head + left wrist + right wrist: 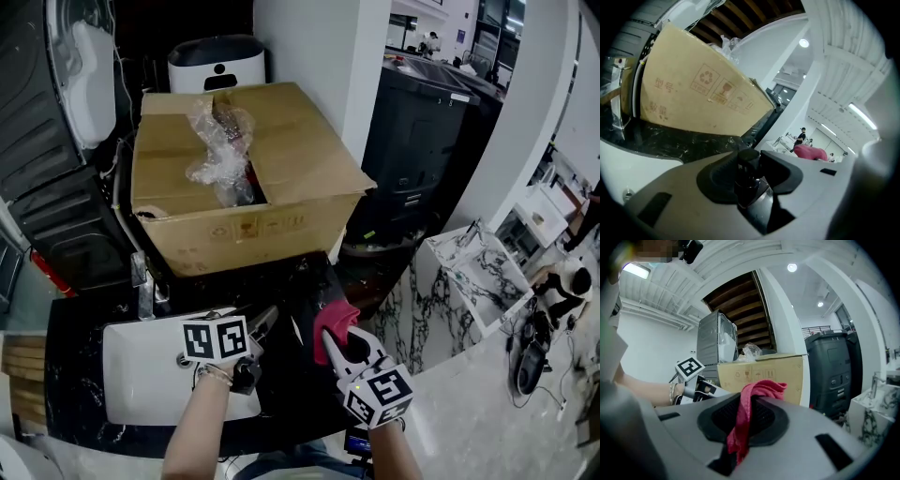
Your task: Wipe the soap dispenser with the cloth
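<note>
A dark soap dispenser (752,192) with a black pump cap sits between the jaws of my left gripper (749,174), which is shut on it. In the head view this gripper (258,330) hovers over the right end of the white sink (141,375), and the bottle itself is hard to make out. My right gripper (339,339) is shut on a pink-red cloth (332,319), just to the right of the left one. The cloth (761,387) bunches above the right gripper (743,420) and hangs down between its pads. The cloth (811,152) also shows to the right of the dispenser.
A large open cardboard box (244,197) with crumpled plastic inside stands on the dark marble counter (300,281) behind the sink. A chrome faucet (143,286) rises at the sink's back left. A dark bin (422,131) stands at the back right.
</note>
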Available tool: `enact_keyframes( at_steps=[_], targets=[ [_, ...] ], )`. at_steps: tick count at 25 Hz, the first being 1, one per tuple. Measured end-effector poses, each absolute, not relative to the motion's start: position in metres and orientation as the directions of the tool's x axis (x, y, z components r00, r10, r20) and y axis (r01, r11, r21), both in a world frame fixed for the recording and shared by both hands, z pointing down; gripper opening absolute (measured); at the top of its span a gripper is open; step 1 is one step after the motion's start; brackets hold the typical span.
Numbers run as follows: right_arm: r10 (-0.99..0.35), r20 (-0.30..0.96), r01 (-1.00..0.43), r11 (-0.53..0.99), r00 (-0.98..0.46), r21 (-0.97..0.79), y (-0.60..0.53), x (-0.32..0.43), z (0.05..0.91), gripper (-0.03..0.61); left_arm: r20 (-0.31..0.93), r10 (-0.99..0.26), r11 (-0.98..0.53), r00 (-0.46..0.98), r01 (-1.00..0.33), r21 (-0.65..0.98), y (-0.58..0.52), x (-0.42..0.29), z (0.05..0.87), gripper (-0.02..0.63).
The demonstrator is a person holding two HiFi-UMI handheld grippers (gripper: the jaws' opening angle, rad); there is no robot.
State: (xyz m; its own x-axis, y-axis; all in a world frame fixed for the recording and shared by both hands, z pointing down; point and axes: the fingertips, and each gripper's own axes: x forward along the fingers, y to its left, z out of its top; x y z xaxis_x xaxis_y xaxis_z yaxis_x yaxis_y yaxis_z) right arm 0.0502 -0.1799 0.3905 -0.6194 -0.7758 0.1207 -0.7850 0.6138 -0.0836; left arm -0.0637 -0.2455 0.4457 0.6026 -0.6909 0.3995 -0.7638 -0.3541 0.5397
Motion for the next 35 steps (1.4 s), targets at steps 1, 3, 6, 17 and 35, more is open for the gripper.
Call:
enact_keyframes(
  at_steps=[1, 3, 6, 17, 35],
  targets=[
    [-0.774, 0.129, -0.784, 0.615, -0.620, -0.086, -0.179, 0.050, 0.394, 0.051, 0.388, -0.685, -0.398, 0.617, -0.763, 0.510, -0.241, -0.059, 0.445, 0.164],
    [-0.765, 0.152, -0.780, 0.620, -0.625, -0.087, -0.178, 0.048, 0.401, 0.051, 0.375, -0.660, -0.497, 0.651, -0.753, 0.433, -0.231, -0.050, 0.443, 0.164],
    [-0.740, 0.194, -0.764, 0.638, -0.644, -0.101, -0.174, 0.043, 0.415, 0.051, 0.366, -0.628, -0.579, 0.687, -0.727, 0.369, -0.221, -0.046, 0.442, 0.164],
    [-0.590, 0.234, -0.634, 0.731, -0.773, -0.251, -0.172, -0.007, 0.452, 0.051, 0.296, -0.642, -0.570, 0.707, -0.698, 0.433, -0.202, -0.085, 0.447, 0.165],
    [-0.572, 0.460, -0.711, 0.668, -0.679, -0.220, -0.175, 0.004, 0.510, 0.051, 0.254, -0.681, -0.525, 0.687, -0.699, 0.485, -0.198, -0.119, 0.460, 0.164]
  ],
)
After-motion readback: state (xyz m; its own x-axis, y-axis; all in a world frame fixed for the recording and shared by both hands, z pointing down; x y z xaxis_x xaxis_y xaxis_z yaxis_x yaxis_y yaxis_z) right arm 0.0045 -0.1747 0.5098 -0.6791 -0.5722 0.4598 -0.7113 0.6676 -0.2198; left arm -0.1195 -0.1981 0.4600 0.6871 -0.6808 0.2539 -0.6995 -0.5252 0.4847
